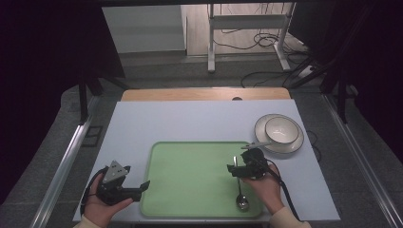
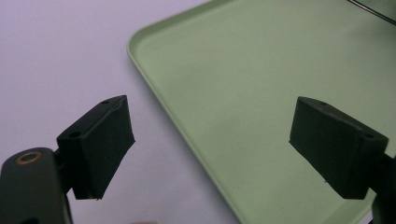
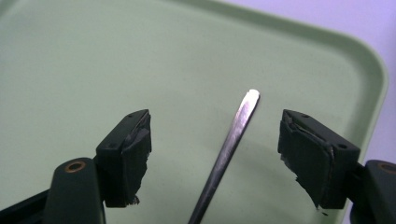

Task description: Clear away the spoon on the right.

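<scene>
The spoon (image 1: 241,187) lies on the green tray (image 1: 190,180) near its right edge, its handle (image 3: 229,149) between the right gripper's (image 1: 236,167) spread jaws, neither pad touching it. If that gripper lifts off crookedly, a pad could catch the handle and skid the spoon. The left gripper (image 1: 141,186) hangs wide open and empty over the tray's left rim, and could knock the tray if it drops.

The spoon (image 1: 241,187) is seen as polished, glossy metal. The green tray (image 1: 190,190) looks like smooth, matt plastic. The bench (image 1: 190,123) is covered by a matt pale sheet; bare wood (image 1: 204,94) is shown at its far edge. The bowl (image 1: 281,130) appears glazed.
</scene>
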{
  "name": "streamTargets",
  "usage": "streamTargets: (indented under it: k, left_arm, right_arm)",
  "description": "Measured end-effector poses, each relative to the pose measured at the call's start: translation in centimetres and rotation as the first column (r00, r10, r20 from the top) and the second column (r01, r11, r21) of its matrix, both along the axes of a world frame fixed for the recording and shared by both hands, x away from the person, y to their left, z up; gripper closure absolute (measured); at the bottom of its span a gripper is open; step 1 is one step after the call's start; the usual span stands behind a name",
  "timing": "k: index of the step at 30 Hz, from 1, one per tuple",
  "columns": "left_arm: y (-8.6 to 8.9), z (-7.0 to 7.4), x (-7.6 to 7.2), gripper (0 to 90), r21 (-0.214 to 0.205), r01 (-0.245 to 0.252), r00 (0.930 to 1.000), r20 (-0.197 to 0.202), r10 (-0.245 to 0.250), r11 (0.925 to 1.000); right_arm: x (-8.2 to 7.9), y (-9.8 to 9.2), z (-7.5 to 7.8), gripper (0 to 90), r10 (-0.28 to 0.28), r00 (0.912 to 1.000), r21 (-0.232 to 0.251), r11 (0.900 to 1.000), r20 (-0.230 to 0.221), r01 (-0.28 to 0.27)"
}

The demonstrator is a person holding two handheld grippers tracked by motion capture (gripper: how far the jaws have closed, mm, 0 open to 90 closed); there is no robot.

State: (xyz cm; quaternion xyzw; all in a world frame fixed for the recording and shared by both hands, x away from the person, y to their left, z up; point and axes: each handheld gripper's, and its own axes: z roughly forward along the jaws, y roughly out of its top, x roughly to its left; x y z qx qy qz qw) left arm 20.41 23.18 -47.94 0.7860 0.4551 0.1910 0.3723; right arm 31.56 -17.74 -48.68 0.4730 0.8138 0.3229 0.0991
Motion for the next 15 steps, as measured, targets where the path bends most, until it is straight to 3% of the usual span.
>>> streamTargets:
  k: [9, 15]
  left_arm:
    - [0.0, 0.1, 0.0, 13.2, -0.001, -0.001, 1.0000, 0.003, 0.001, 1.0000]
    - [0.0, 0.1, 0.1, 13.2, -0.002, 0.000, 1.0000, 0.001, 0.000, 1.0000]
  right_arm:
    - [-0.2, -0.7, 0.9, 21.7, 0.054, 0.9959, 0.046, 0.9973, 0.072, -0.058]
    - [-1.1, -0.8, 1.6, 19.8, 0.113, 0.9820, 0.078, 0.9890, 0.152, -0.125]
